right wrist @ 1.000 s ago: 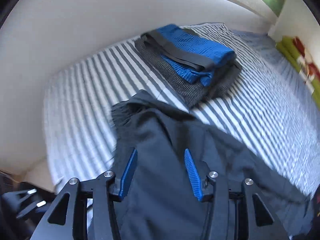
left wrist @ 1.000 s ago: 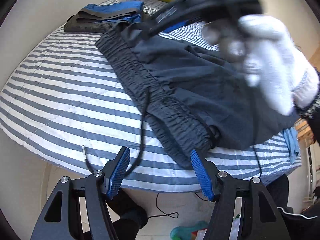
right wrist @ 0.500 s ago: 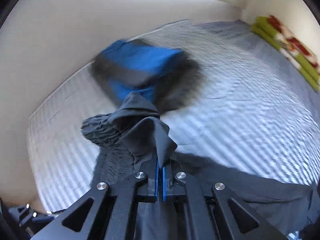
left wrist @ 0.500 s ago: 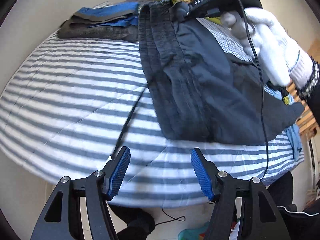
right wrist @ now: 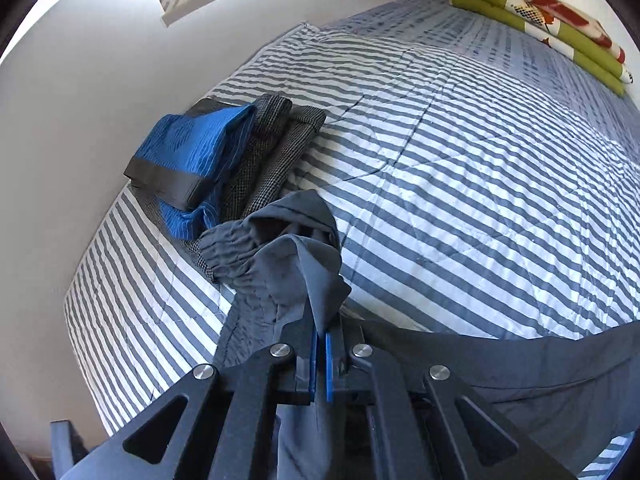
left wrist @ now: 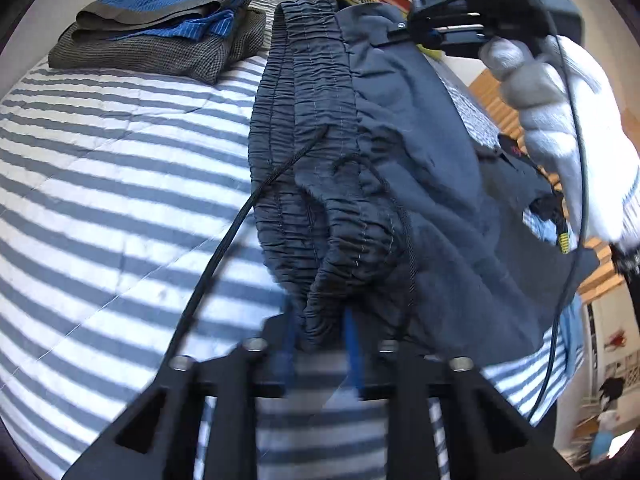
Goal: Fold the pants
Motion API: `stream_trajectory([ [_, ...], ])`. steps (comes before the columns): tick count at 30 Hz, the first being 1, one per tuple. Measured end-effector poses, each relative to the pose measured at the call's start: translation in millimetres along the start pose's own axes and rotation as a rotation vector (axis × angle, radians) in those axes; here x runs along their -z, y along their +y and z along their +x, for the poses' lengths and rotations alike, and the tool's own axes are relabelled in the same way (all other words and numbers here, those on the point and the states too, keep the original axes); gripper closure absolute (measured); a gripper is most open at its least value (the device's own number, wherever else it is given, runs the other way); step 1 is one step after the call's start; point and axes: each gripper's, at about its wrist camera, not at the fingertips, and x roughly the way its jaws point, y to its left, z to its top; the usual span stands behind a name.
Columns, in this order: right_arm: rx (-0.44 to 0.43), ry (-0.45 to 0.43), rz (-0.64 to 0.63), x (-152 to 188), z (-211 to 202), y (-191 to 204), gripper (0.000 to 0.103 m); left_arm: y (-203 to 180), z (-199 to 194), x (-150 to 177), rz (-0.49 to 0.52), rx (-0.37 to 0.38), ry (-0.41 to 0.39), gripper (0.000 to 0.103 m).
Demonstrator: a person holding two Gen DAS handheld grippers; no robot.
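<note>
Dark grey pants (left wrist: pixel 400 140) with a gathered elastic waistband hang lifted over the striped bed. My left gripper (left wrist: pixel 320 340) is at the lower end of the waistband; its jaws are closing and the blue pads press on the bunched band between them. A black drawstring (left wrist: pixel 224 240) dangles to the left. My right gripper (left wrist: pixel 400 32), held by a white-gloved hand (left wrist: pixel 560 120), pinches the upper corner of the pants. In the right wrist view that gripper (right wrist: pixel 321 360) is shut on a fold of the pants (right wrist: pixel 288 256).
A folded pile of blue and grey clothes (left wrist: pixel 160 36) (right wrist: pixel 208 160) lies on the striped cover (right wrist: pixel 480 160) near the wall. A green and red folded blanket (right wrist: pixel 540 12) lies at the far corner. Light blue cloth (left wrist: pixel 568 336) hangs off the bed's right edge.
My left gripper moved forward to the waistband's lower end and closed on it. My right gripper shut on the pants' corner, lifted it and rolled.
</note>
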Motion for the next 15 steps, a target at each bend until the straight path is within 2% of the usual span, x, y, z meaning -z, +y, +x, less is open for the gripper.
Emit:
stream_trajectory([
  [3,-0.016,-0.022,-0.032,2,-16,9,0.101,-4,-30,4,-0.022,0.032,-0.071,0.092],
  [5,-0.03,-0.044,-0.067,0,-29,20,0.101,-4,-66,12,-0.011,0.026,-0.118,0.092],
  [7,-0.074,-0.065,-0.088,-3,-41,34,0.101,-1,-109,26,0.011,-0.027,-0.156,0.092],
  [10,-0.182,-0.088,-0.131,-15,-51,73,0.101,16,-169,44,-0.026,-0.09,-0.199,0.092],
  [13,-0.267,-0.09,-0.185,-28,-31,122,0.101,42,-208,56,-0.099,-0.166,-0.224,0.092],
  [14,-0.256,-0.077,-0.219,-31,-11,140,0.101,54,-210,59,-0.142,-0.195,-0.223,0.091],
  [15,-0.199,-0.048,-0.261,-32,11,156,0.1,68,-205,62,-0.183,-0.228,-0.196,0.086],
])
